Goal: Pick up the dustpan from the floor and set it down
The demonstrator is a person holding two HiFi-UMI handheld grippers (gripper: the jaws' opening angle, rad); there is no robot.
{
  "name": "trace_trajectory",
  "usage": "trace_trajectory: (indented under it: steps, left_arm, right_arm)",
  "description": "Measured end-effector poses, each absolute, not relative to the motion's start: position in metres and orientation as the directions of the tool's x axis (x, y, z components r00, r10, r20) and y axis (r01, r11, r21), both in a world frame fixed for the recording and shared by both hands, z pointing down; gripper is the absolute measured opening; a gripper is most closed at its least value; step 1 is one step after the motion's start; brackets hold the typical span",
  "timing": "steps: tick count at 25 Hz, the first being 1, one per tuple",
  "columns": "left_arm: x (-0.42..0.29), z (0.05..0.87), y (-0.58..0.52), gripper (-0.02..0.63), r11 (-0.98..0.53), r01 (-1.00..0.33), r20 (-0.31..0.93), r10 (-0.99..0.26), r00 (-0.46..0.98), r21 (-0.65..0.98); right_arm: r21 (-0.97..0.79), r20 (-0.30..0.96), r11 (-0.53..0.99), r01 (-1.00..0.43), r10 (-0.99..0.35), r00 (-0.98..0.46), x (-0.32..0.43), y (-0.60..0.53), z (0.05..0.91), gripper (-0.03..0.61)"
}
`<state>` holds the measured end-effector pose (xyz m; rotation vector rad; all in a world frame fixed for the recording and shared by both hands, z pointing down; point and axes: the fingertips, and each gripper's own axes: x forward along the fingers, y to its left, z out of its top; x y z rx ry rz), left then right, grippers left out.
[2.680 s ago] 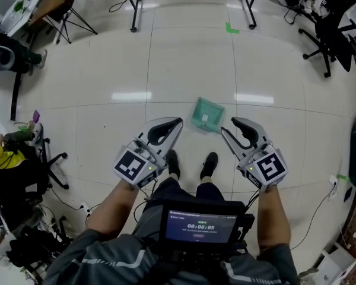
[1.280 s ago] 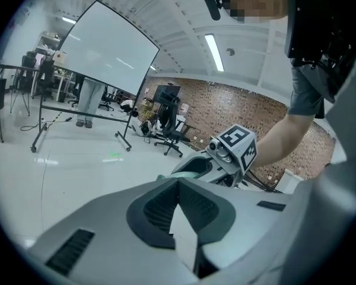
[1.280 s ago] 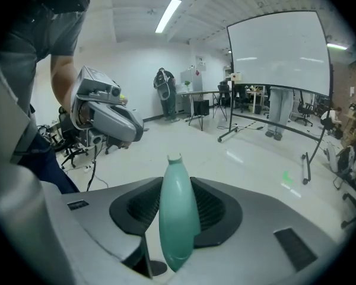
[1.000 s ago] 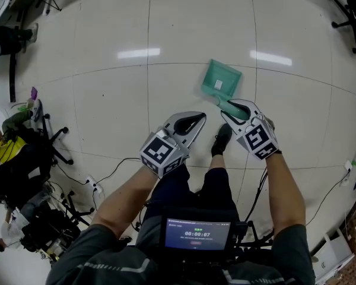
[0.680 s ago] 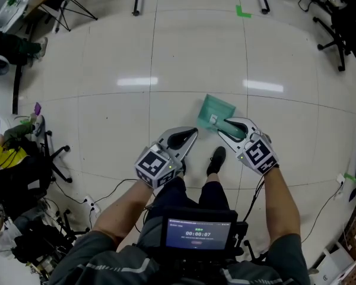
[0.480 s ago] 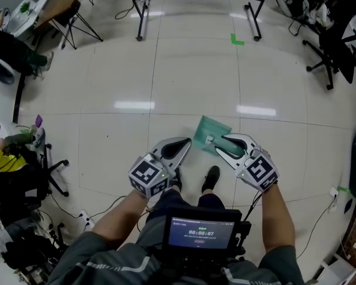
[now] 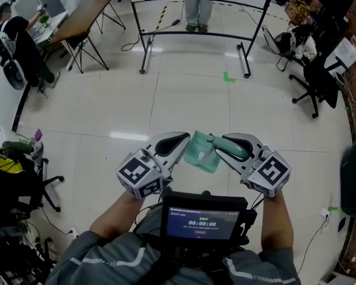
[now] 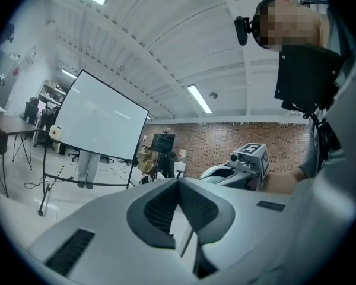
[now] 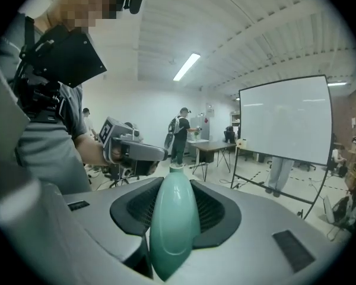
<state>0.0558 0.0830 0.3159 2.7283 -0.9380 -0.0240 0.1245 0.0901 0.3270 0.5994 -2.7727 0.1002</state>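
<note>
Right gripper (image 7: 221,141) is clamped on the dustpan (image 7: 198,154) handle (image 9: 173,227). The handle is glossy teal and teardrop-shaped, fat end near the camera, sitting between the pads. The pan itself is a paler teal flat scoop tilted toward the person. It's held in the air between both grippers, well above the tiled floor (image 7: 184,94). Left gripper (image 7: 179,141) has its jaws together and empty, just beside the pan's edge; can't tell if it's touching.

The fingers (image 7: 244,137) of the right gripper (image 7: 221,141) hide part of the handle of the dustpan (image 7: 197,154); the far standing person (image 7: 197,8) is cut off above the legs.
</note>
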Motion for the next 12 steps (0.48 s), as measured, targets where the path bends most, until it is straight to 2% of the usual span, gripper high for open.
trace_trajectory:
  steps: [6,12]
  left_arm:
    - [0.057,0.265,0.102,0.021,-0.77,-0.603,-0.016,-0.619,0.785,0.21]
    - [0.061,0.247,0.11,0.02,-0.762,-0.618,-0.011,-0.631,0.775,0.194]
  right_arm:
    - [0.011,0.27,0.905,-0.425,-0.412,-0.87,0.131,0.103,0.278,0.155]
    - [0.003,0.256,0.895,-0.446,-0.432,-0.865,0.137,0.107,0.27,0.155]
